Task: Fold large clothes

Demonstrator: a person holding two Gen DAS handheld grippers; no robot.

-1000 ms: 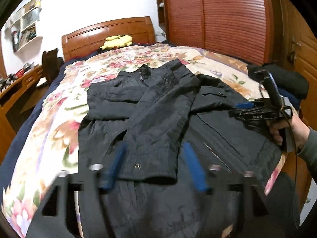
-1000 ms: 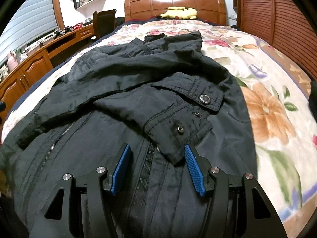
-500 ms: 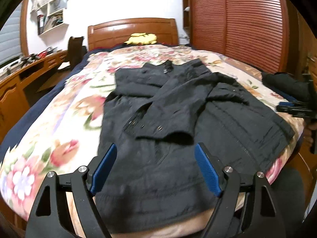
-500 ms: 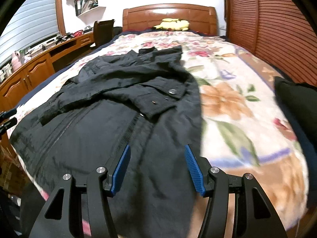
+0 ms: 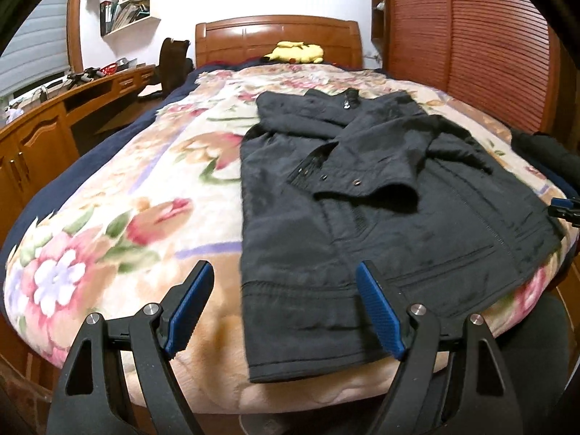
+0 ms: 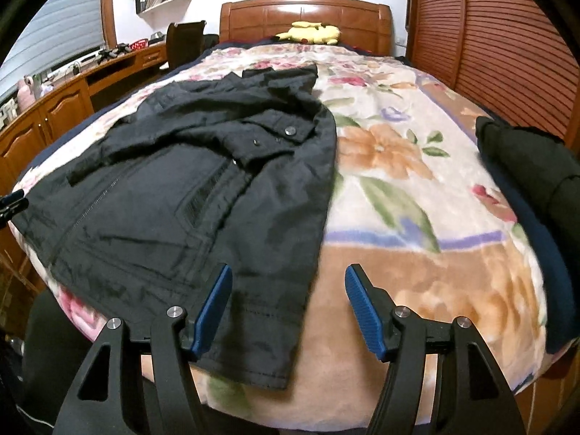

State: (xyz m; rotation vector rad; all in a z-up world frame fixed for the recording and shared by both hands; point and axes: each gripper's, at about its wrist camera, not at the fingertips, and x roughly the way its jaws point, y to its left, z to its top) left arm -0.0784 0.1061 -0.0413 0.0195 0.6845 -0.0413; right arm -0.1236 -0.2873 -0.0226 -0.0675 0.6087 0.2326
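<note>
1. A black jacket (image 5: 380, 217) lies flat on the flowered blanket (image 5: 127, 199) of a bed, its collar toward the wooden headboard (image 5: 279, 36) and its hem at the foot edge of the bed.
2. Both sleeves are folded across the jacket's chest, cuffs with snap buttons on top.
3. The left tool (image 5: 286, 308) hovers above the jacket's hem corner, blue pads wide apart with nothing clamped.
4. The right tool (image 6: 288, 304) hovers above the other hem corner; its jaws have just been opening and grip nothing.
5. A yellow plush toy (image 6: 311, 32) rests against the headboard.
6. A dark bundle (image 6: 525, 166), perhaps more clothing, sits beside the jacket, well apart.
</note>
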